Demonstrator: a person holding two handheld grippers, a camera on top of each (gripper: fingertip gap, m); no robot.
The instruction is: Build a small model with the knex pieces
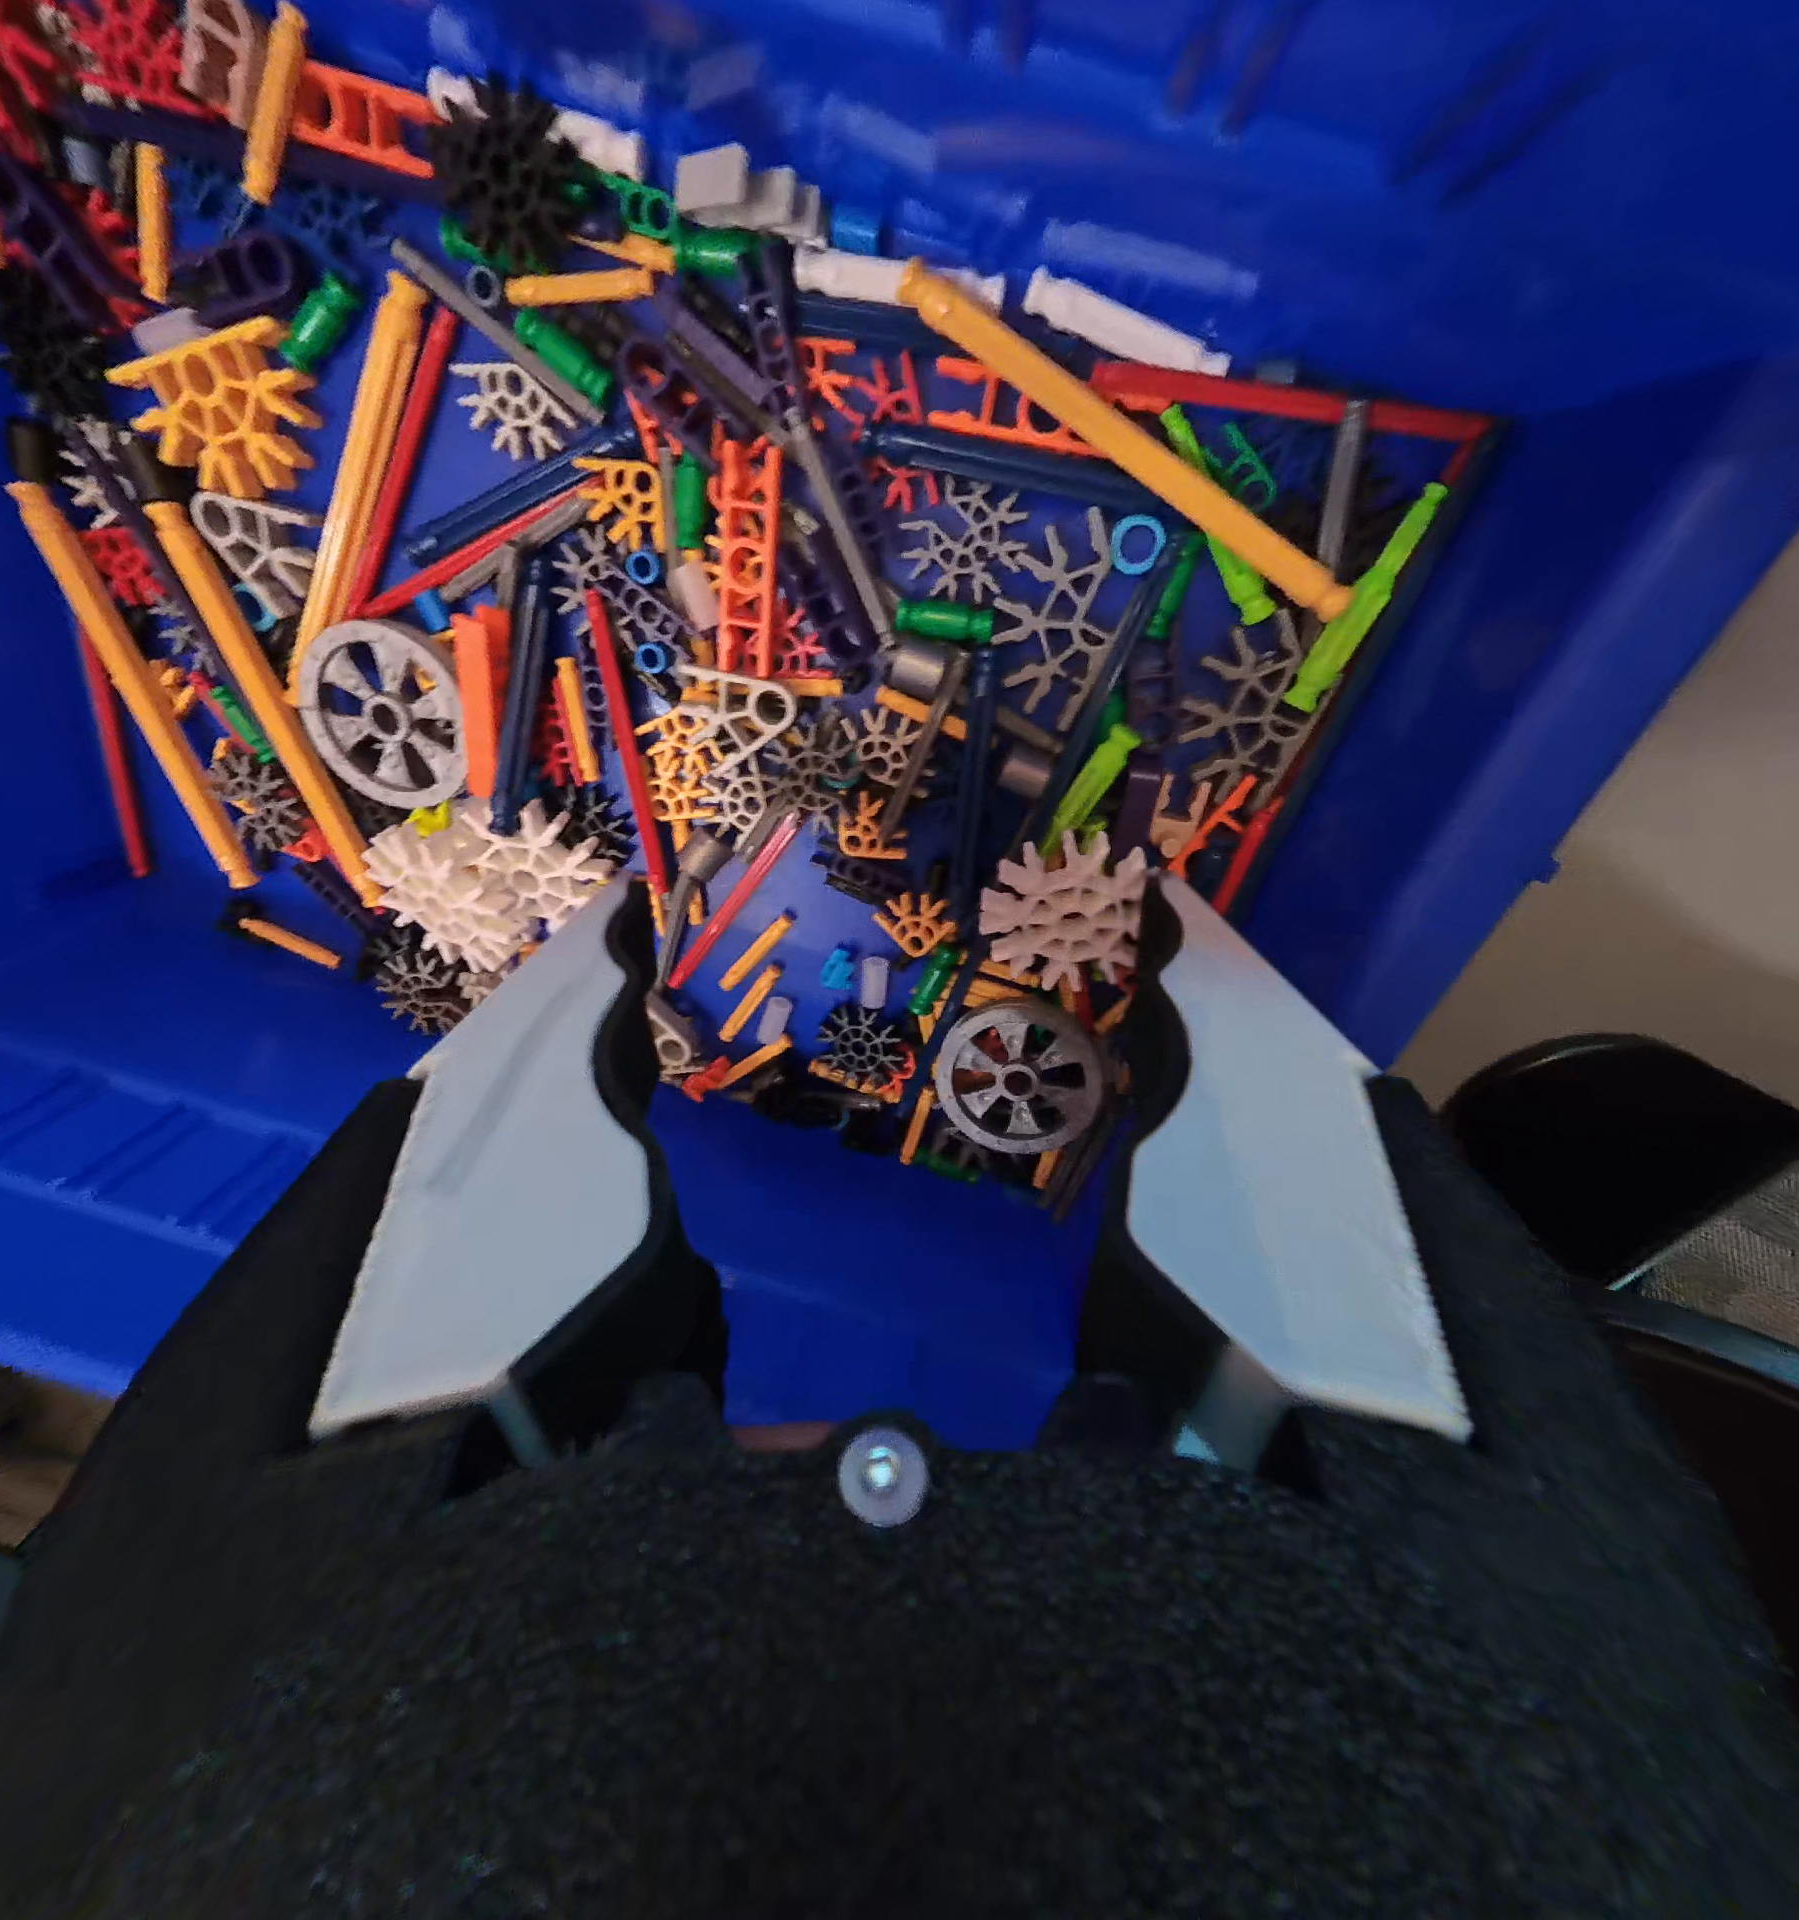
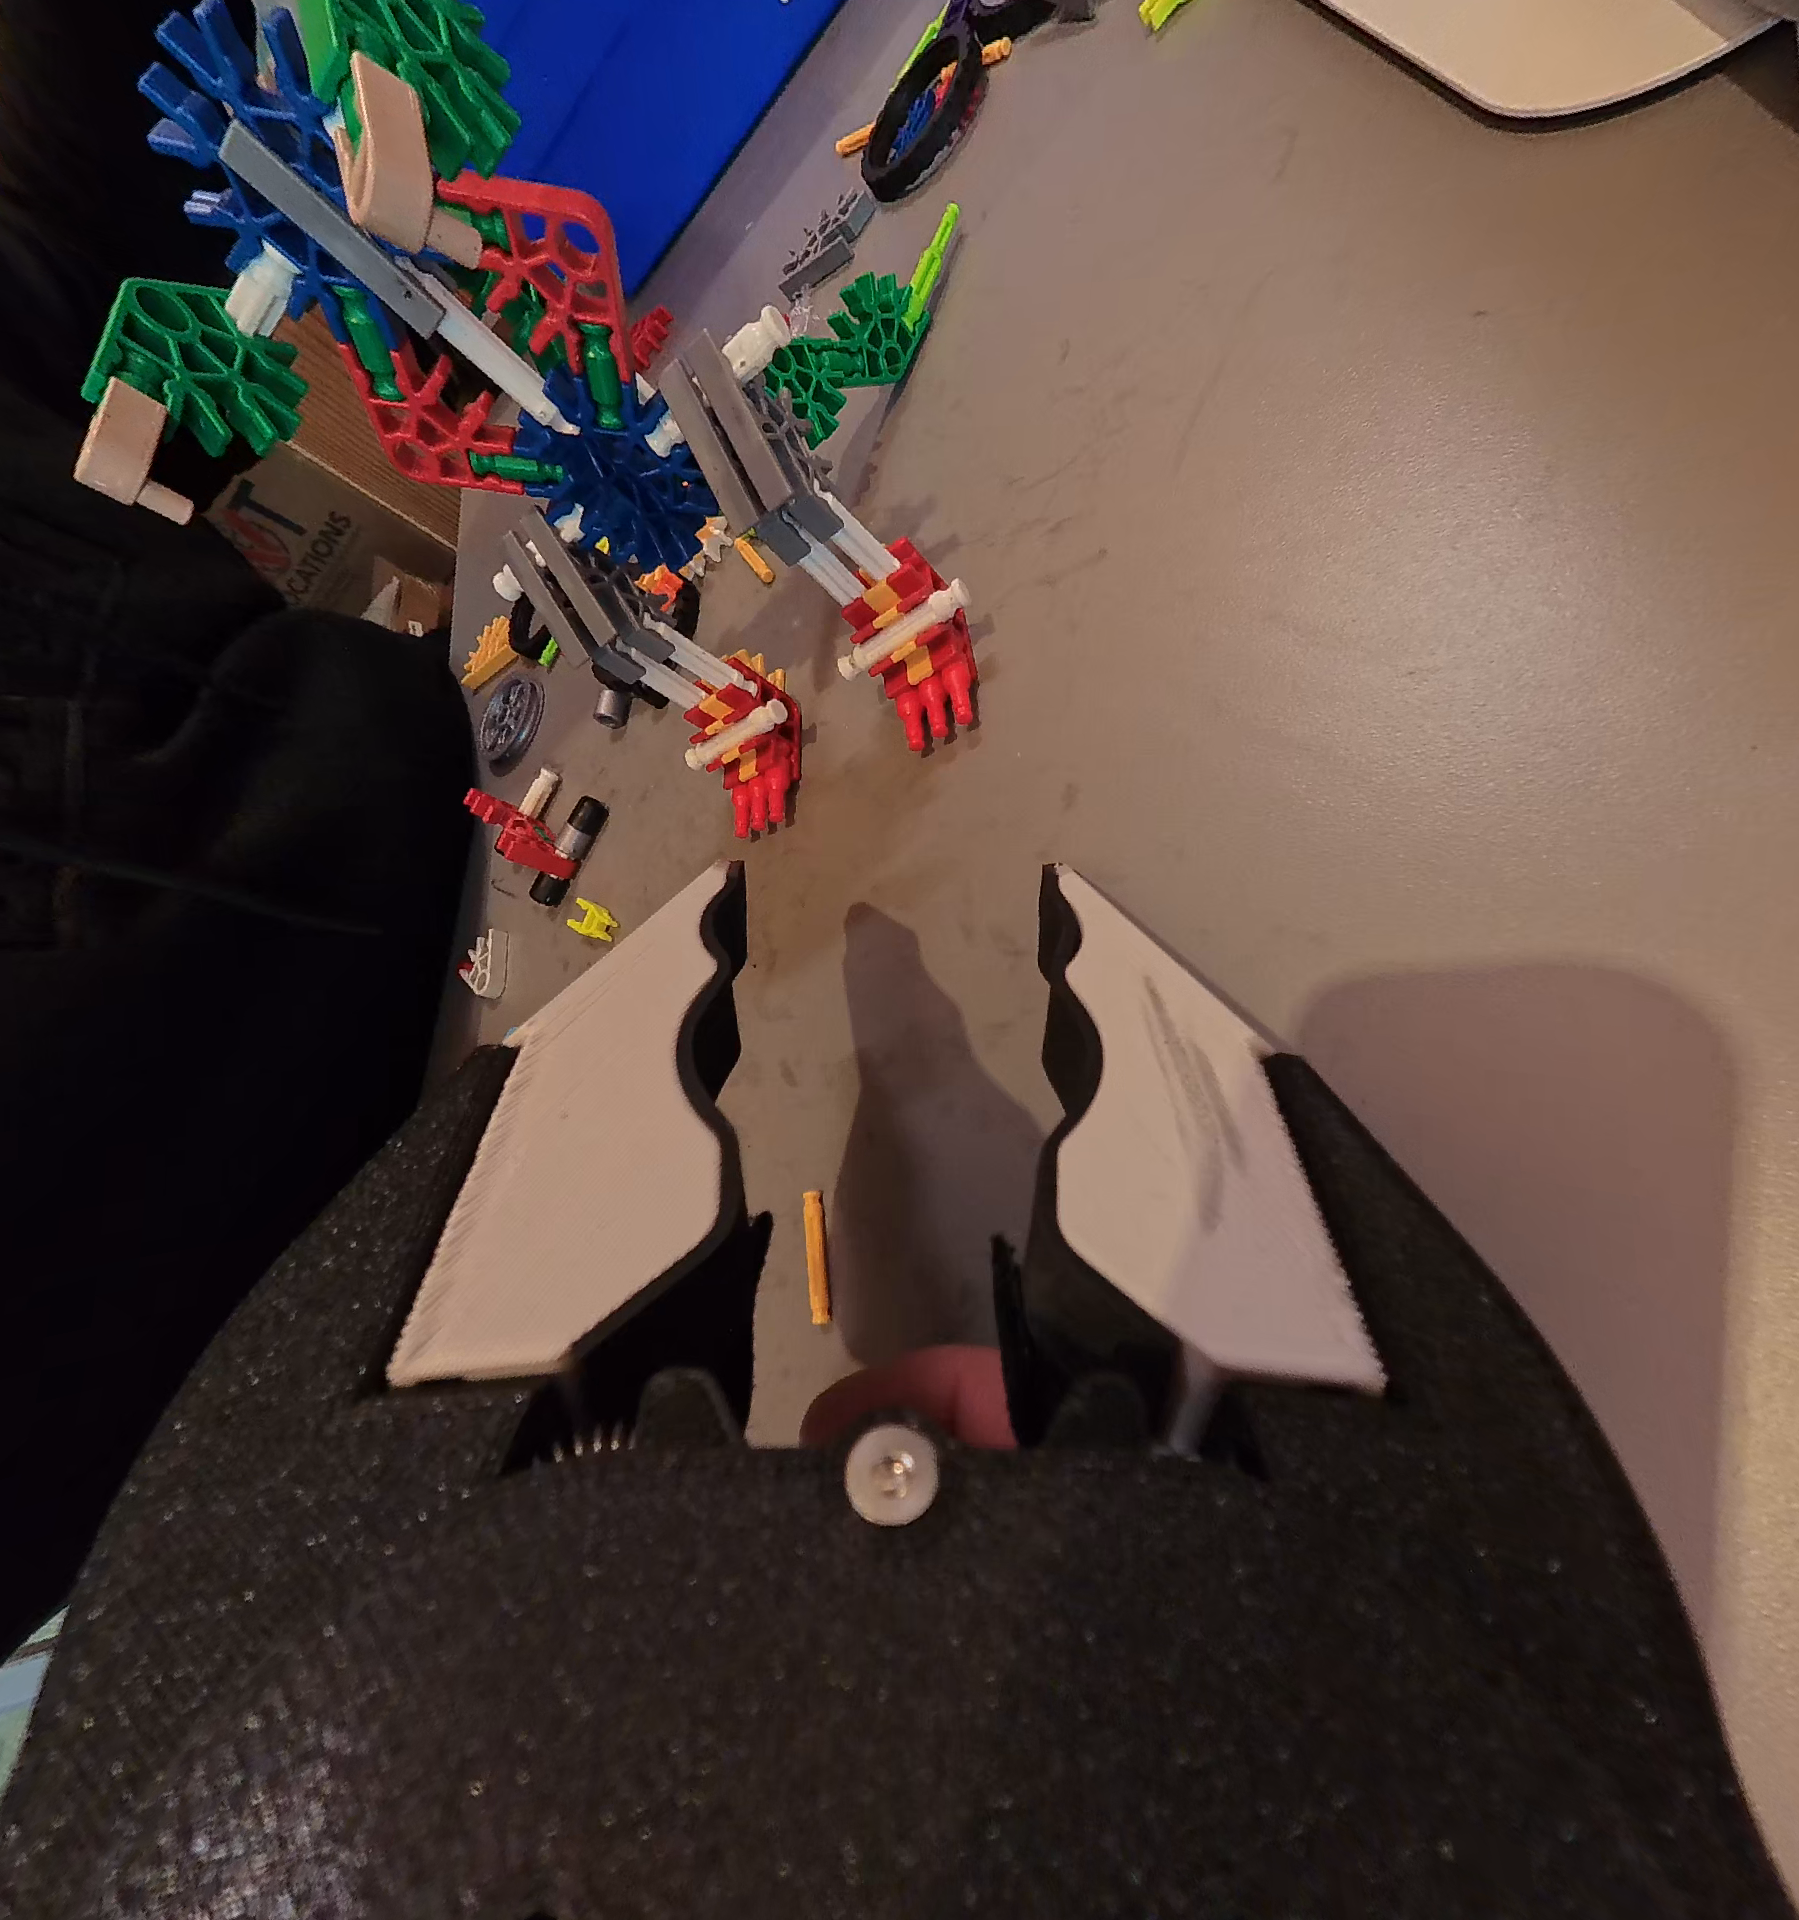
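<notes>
L gripper (image 1: 890, 914) hangs wide open, holding nothing, over the blue bin (image 1: 1497, 260) w/ jaws above the parts heap; a grey wheel (image 1: 1017, 1081) and white snowflake connector (image 1: 1066, 914) lie nearest, by its right finger. Frame's a bit blurred, so contact is unclear, prob. none. R gripper (image 2: 893, 883) is also wide open and empty over the table (image 2: 1394, 623); a short yellow rod (image 2: 816, 1257) lies between its fingers, near the base. Farther off stands the built model (image 2: 604, 457).

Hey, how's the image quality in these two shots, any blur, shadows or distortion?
Left wrist view: motion-smeared at the blue bin walls, sharper on the pile near the open left gripper; wide-angle bending at the edges. Right wrist view: mostly sharp; the open right gripper throws hard shadows on the grey table, with a soft glare patch; left side falls into darkness.
</notes>
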